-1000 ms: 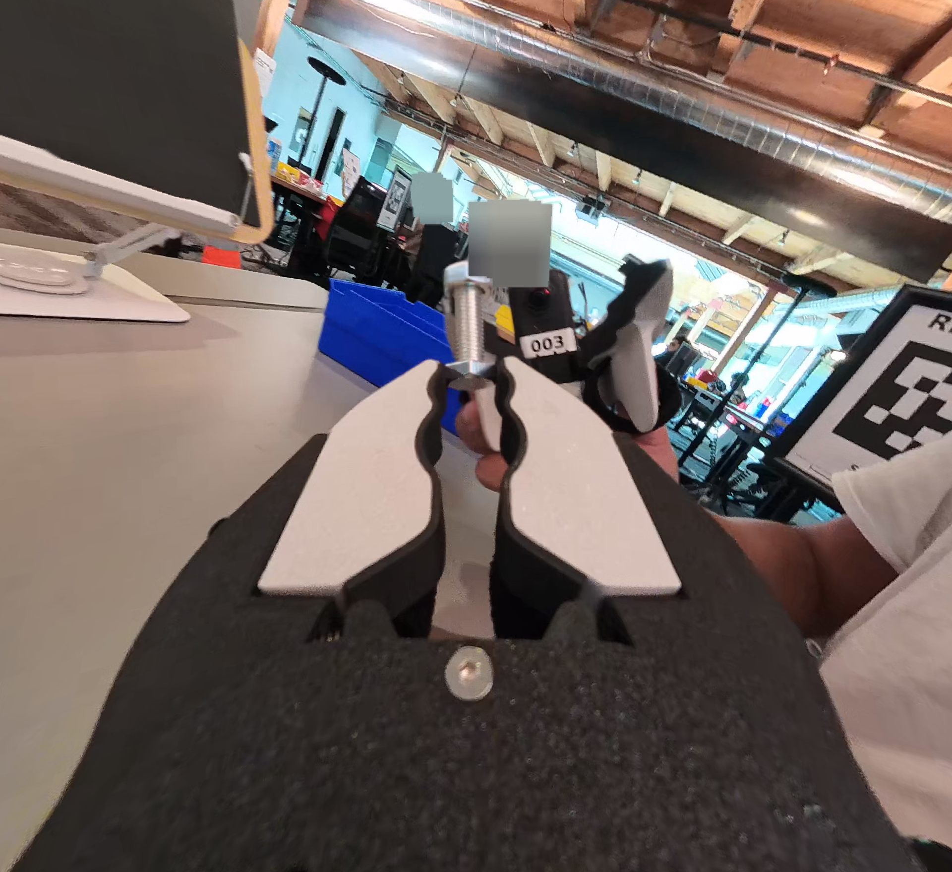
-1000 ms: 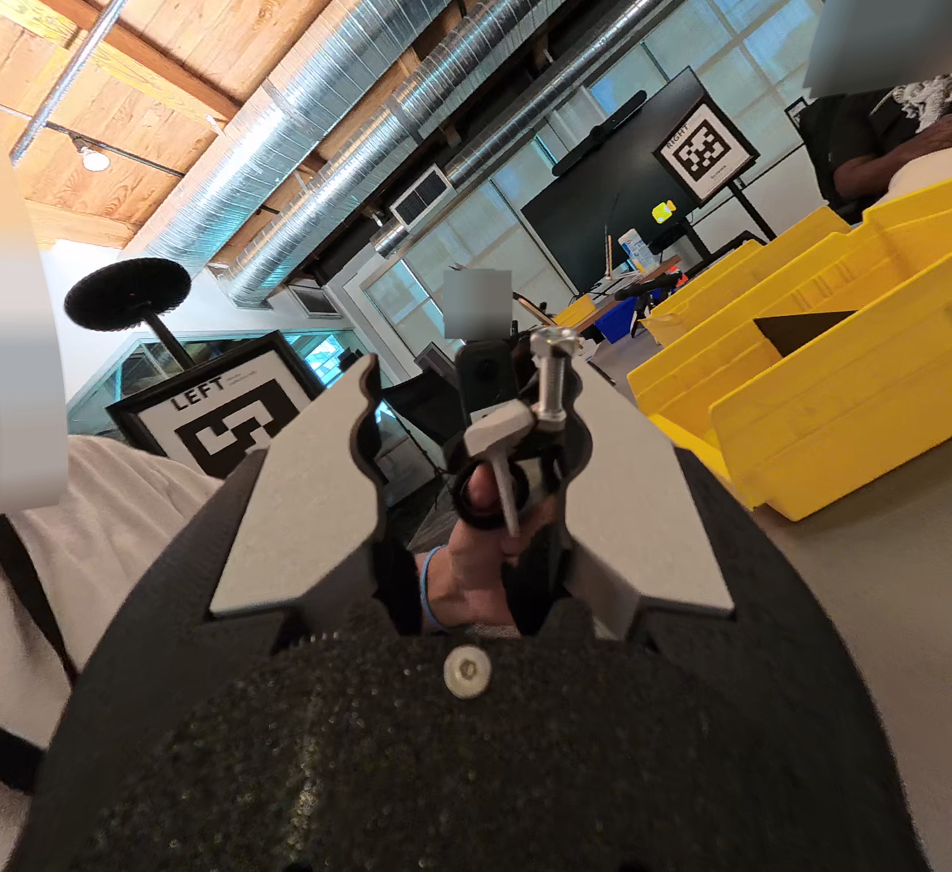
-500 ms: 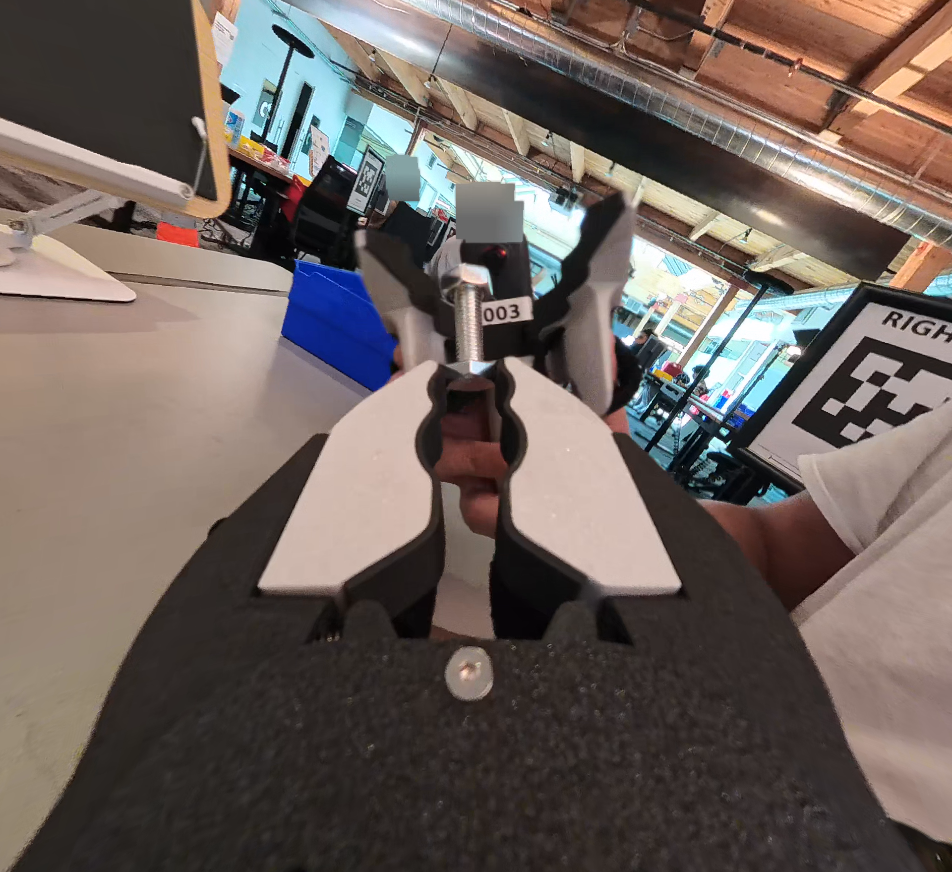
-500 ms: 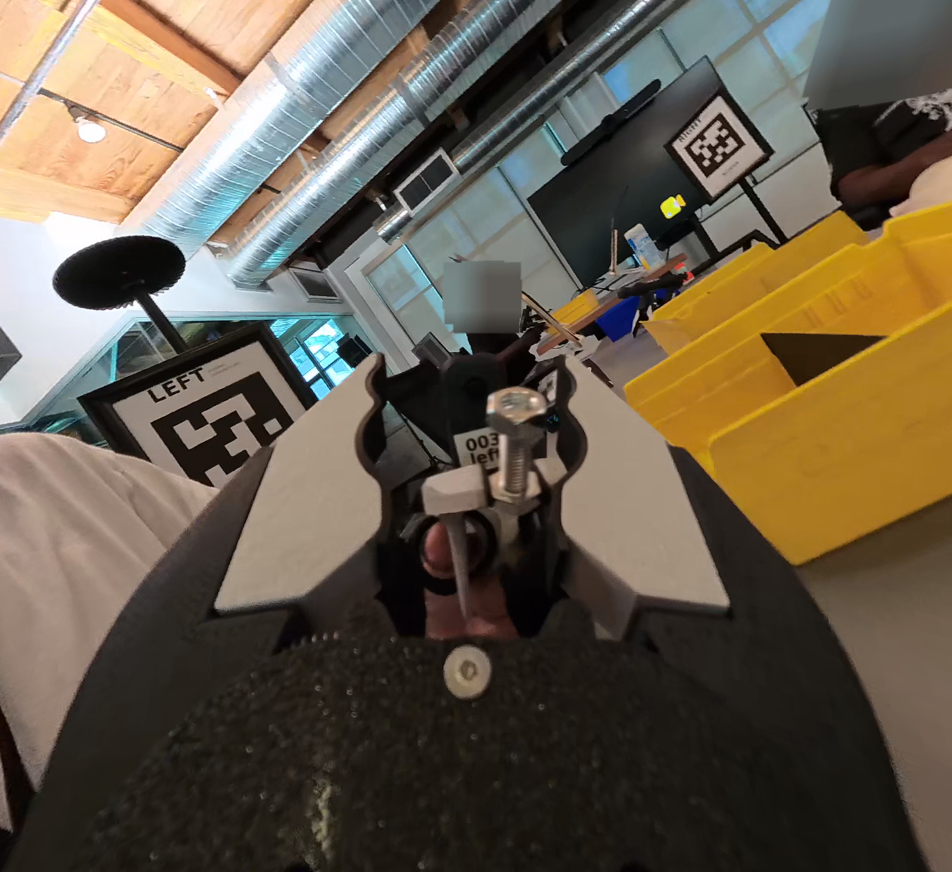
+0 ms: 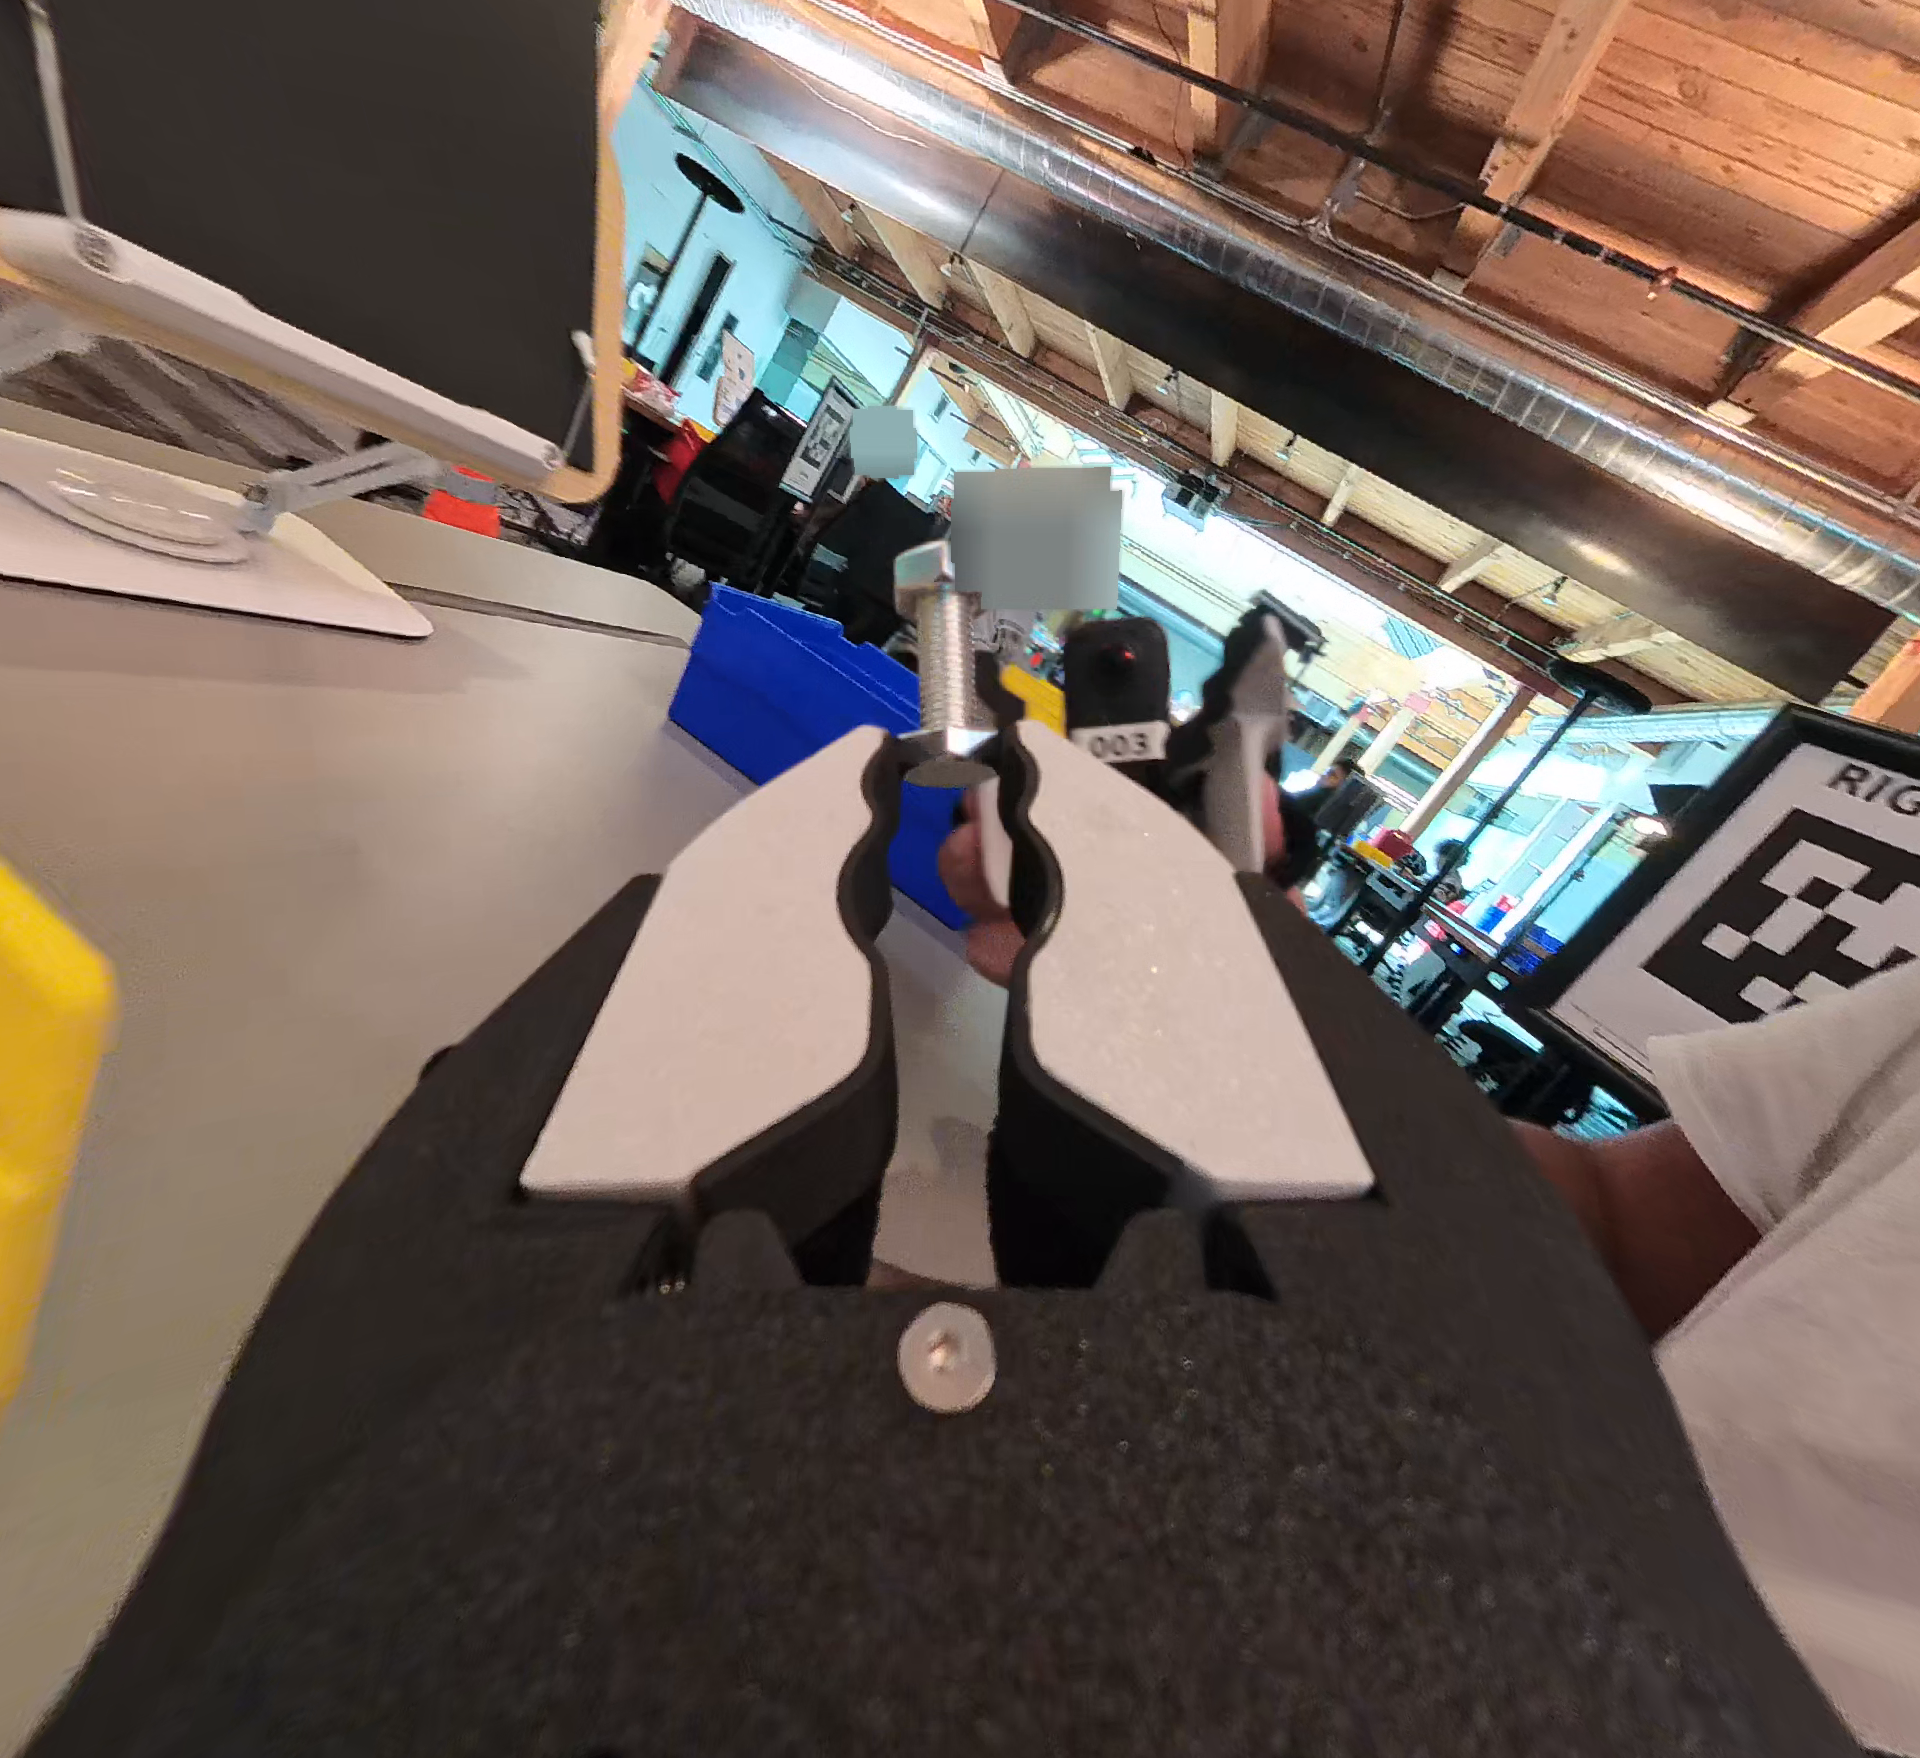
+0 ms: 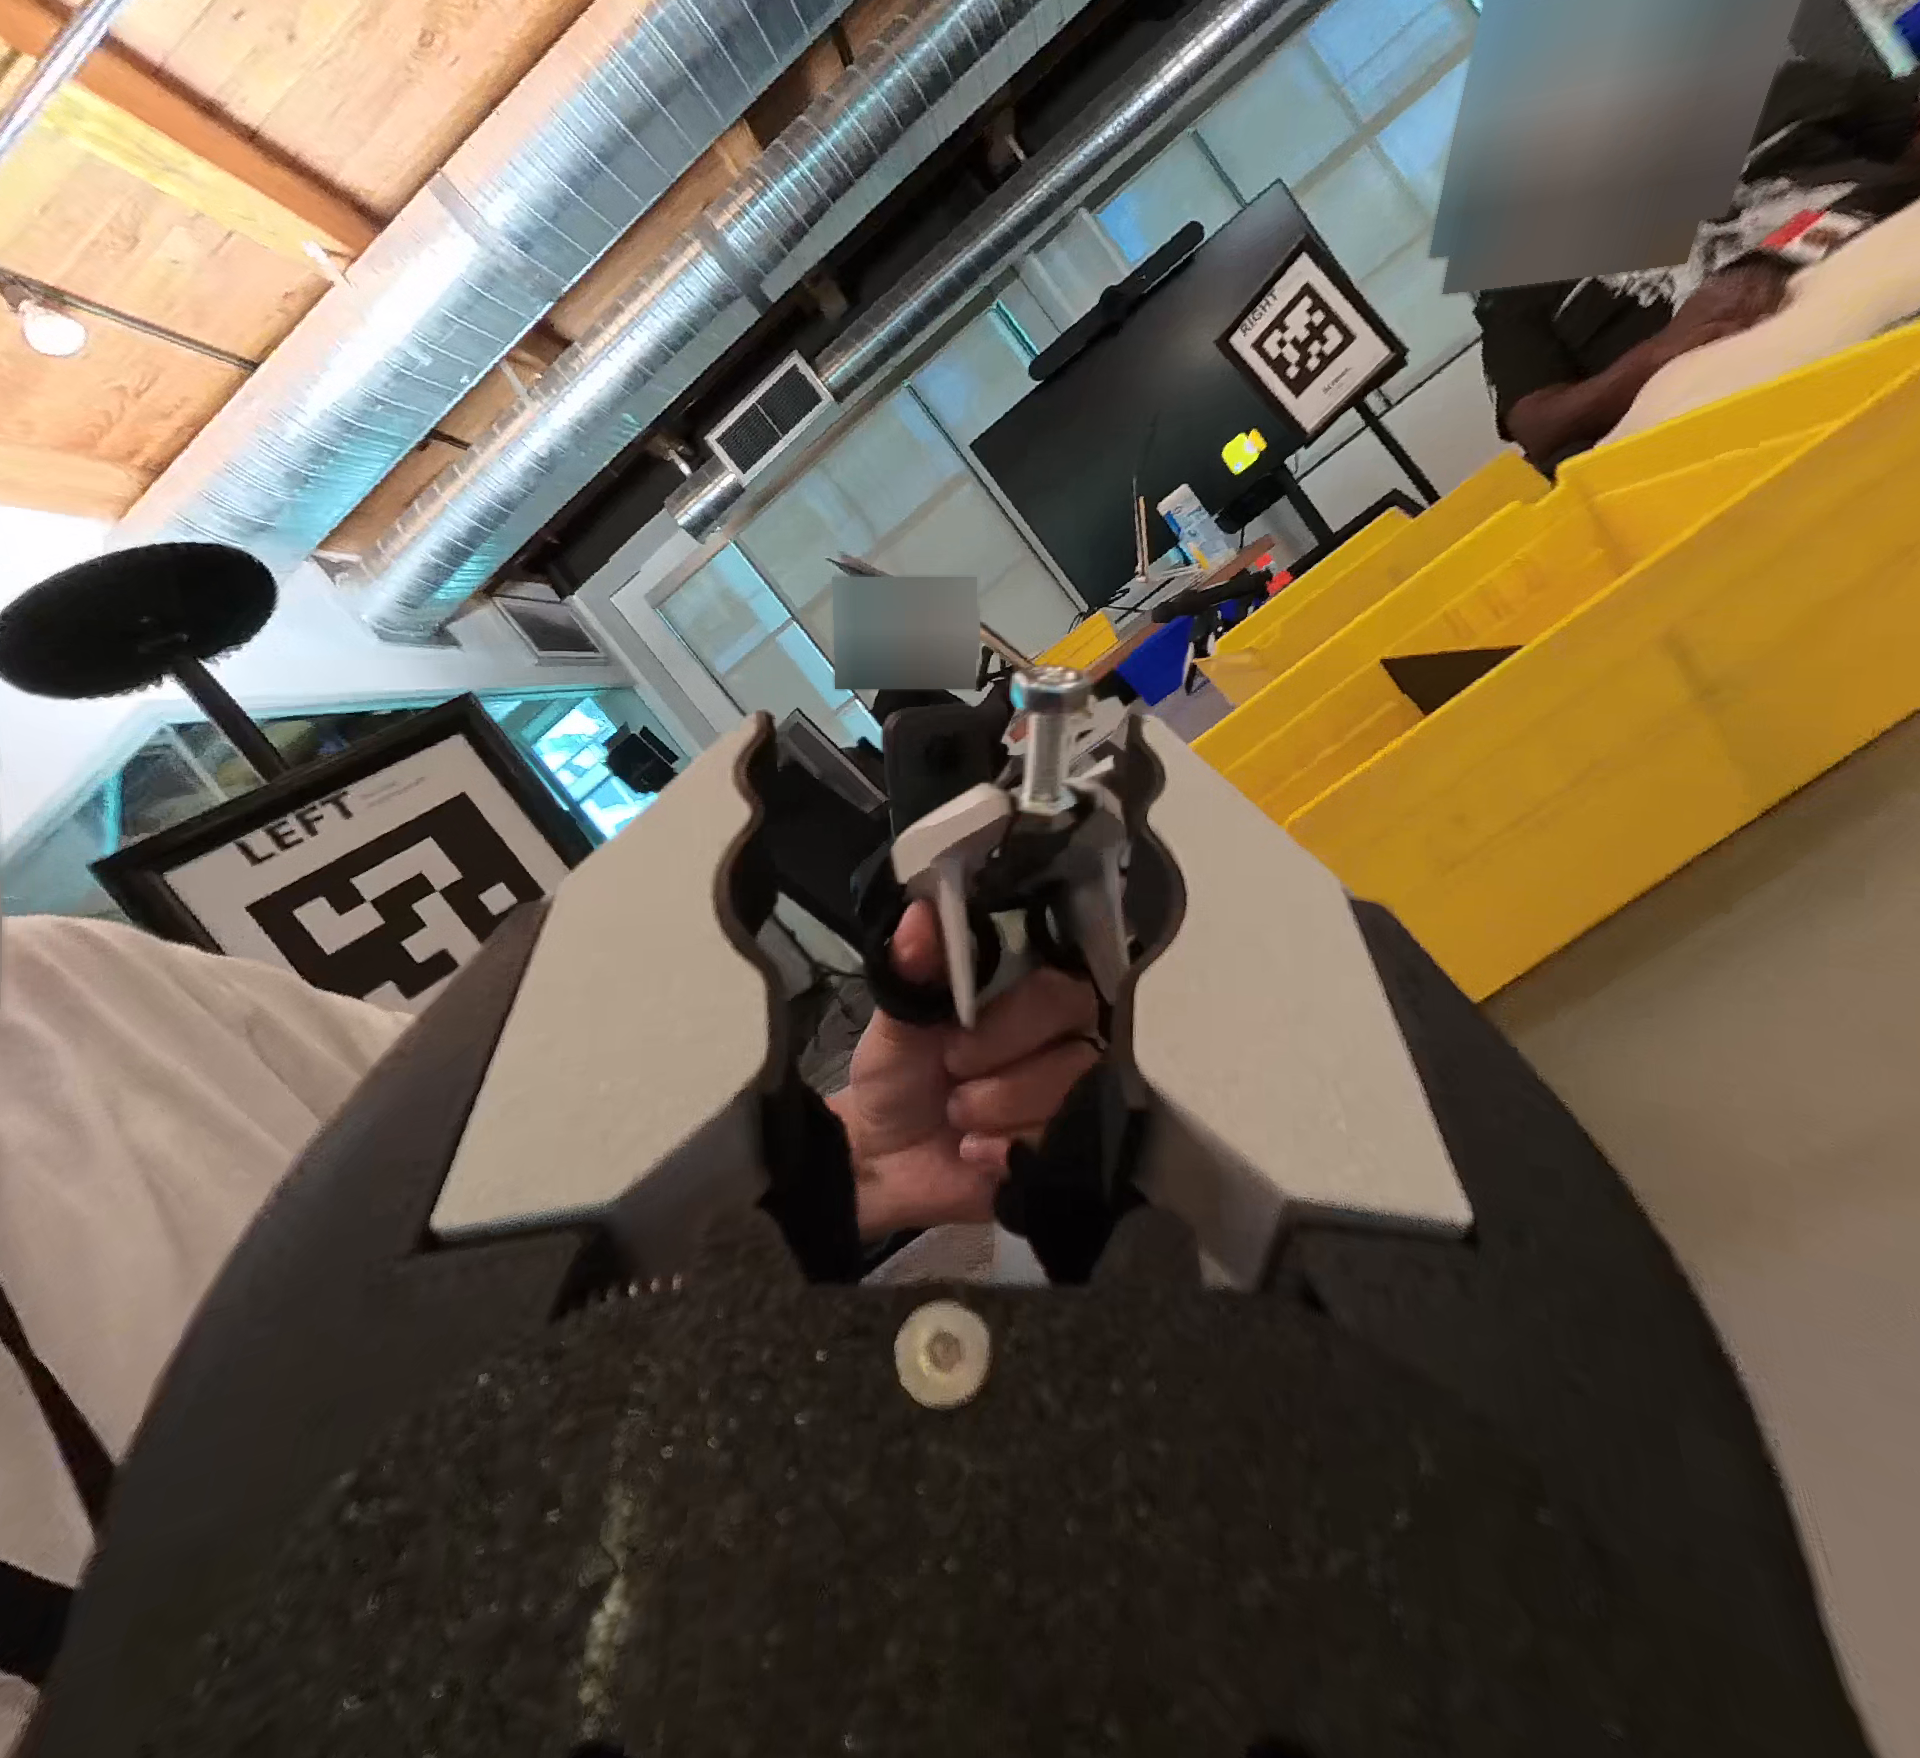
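The left gripper (image 5: 951, 763) pinched a steel bolt (image 5: 943, 659) upright by its threaded tip above the desk (image 5: 312, 804); stiff, small, likely slippery. The right gripper (image 6: 940, 773) stood open nearby, empty

Grippers I hold: two, left gripper (image 5: 948, 758), right gripper (image 6: 945, 763)
Bolts I see: one bolt (image 5: 943, 659)
Yellow bins: two yellow bins (image 6: 1621, 700)
Blue bins: one blue bin (image 5: 800, 685)
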`<state>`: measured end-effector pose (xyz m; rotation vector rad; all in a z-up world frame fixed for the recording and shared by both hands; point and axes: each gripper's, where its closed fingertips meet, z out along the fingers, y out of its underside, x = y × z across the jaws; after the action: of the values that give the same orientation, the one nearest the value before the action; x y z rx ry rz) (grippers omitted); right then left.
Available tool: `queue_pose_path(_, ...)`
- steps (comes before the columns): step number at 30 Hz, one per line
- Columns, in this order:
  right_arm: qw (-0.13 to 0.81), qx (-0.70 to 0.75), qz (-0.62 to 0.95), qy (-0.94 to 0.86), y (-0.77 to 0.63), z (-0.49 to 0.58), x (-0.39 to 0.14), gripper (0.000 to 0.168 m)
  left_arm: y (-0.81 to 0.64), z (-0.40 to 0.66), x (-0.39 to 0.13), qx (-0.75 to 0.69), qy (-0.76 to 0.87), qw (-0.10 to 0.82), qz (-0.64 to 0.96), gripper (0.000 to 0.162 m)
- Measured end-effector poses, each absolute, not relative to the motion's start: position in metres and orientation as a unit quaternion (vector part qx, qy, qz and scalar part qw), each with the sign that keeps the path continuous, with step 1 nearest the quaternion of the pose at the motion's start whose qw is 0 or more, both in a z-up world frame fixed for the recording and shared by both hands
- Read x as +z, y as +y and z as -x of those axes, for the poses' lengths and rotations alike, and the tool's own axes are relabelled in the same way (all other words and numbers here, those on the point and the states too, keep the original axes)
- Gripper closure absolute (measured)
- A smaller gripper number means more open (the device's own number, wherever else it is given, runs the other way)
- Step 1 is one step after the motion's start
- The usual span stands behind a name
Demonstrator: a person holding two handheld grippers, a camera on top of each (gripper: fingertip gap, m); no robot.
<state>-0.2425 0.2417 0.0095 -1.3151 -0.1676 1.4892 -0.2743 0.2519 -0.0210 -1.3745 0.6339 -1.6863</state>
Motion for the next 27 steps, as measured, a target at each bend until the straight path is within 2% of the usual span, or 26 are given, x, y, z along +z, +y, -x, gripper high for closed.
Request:
queue_pose_path(8, 0.517, 0.664, 0.527, -0.114, 0.254, 0.296, 0.026, 0.100, 0.224, 0.255, -0.021, -0.697, 0.285, 0.387, 0.531, 0.145)
queue_pose_path(14, 0.532, 0.639, 0.542, -0.117, 0.245, 0.293, 0.020, 0.088, 0.251, 0.280, -0.017, -0.699, 0.235, 0.410, 0.537, 0.144)
queue_pose_path(16, 0.542, 0.647, 0.522, -0.119, 0.232, 0.280, 0.025, 0.100, 0.262, 0.287, -0.019, -0.692, 0.221, 0.417, 0.546, 0.145)
queue_pose_path(21, 0.570, 0.614, 0.537, -0.094, 0.229, 0.248, 0.020, 0.100, 0.270, 0.290, -0.023, -0.687, 0.214, 0.418, 0.554, 0.145)
queue_pose_path(27, 0.535, 0.615, 0.573, -0.084, 0.255, 0.263, 0.000, 0.096, 0.241, 0.268, -0.022, -0.703, 0.263, 0.386, 0.537, 0.144)
